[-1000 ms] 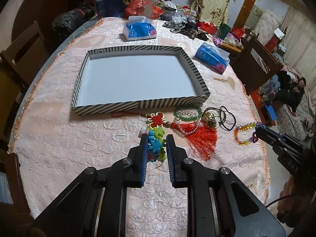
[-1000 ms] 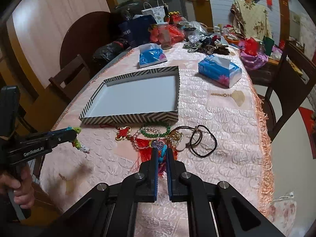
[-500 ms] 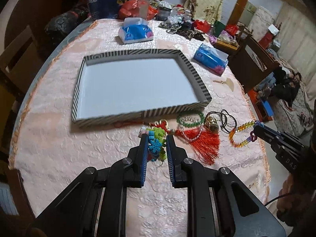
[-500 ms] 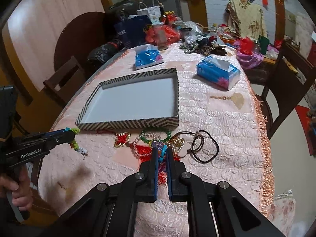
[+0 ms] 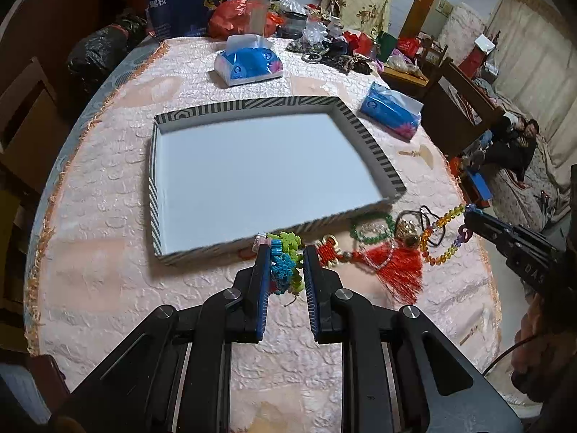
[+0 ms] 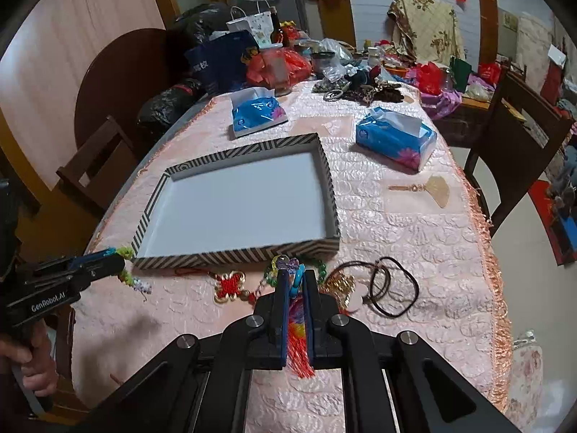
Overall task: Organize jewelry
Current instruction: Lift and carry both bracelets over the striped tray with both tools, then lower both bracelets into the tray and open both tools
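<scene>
Striped tray [image 5: 375,151] w/ bare white floor; L gripper [image 5: 286,252] clamped on blue-green bracelet [image 5: 285,263], R gripper [image 6: 296,276] pinching, prob., bead bracelet [image 5: 441,234].

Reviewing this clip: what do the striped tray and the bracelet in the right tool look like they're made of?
Striped tray: apparently cardboard, matte printed stripes outside, plain white inside, thin folded walls. Bracelet in the right tool: translucent faceted beads in yellow, orange and purple, glossy; plastic or glass, can't tell which.
</scene>
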`<action>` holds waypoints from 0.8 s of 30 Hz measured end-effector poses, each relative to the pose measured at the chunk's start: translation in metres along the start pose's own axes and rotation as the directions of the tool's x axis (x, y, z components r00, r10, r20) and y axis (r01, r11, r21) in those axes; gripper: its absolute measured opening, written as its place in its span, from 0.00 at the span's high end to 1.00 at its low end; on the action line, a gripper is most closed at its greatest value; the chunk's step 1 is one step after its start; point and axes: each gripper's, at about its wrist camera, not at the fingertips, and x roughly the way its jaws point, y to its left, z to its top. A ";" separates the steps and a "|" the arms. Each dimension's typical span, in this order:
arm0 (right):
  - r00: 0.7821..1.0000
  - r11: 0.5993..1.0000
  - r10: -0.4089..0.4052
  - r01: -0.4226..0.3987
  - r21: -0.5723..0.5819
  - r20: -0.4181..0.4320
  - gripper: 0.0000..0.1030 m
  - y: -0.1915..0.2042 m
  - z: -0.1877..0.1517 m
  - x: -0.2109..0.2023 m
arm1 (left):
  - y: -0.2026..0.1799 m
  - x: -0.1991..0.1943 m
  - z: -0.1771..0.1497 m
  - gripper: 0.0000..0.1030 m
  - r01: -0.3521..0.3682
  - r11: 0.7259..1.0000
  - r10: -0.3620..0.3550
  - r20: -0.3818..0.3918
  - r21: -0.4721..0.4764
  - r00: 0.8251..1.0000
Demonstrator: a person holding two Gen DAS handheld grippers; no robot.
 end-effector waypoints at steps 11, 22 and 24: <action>0.998 0.998 0.062 -0.062 -0.019 0.019 0.94 0.013 0.062 0.029 | 0.028 0.026 0.066 0.84 -0.034 0.996 0.038 0.045 -0.083 0.998; 0.983 0.986 0.160 -0.163 -0.026 -0.091 0.94 0.040 0.085 0.102 | 0.035 0.089 0.073 0.84 0.069 0.987 -0.065 0.031 -0.143 0.997; 0.977 0.982 0.184 -0.188 -0.028 -0.111 0.94 0.046 0.084 0.112 | 0.040 0.105 0.071 0.84 0.063 0.988 -0.064 0.000 -0.142 0.998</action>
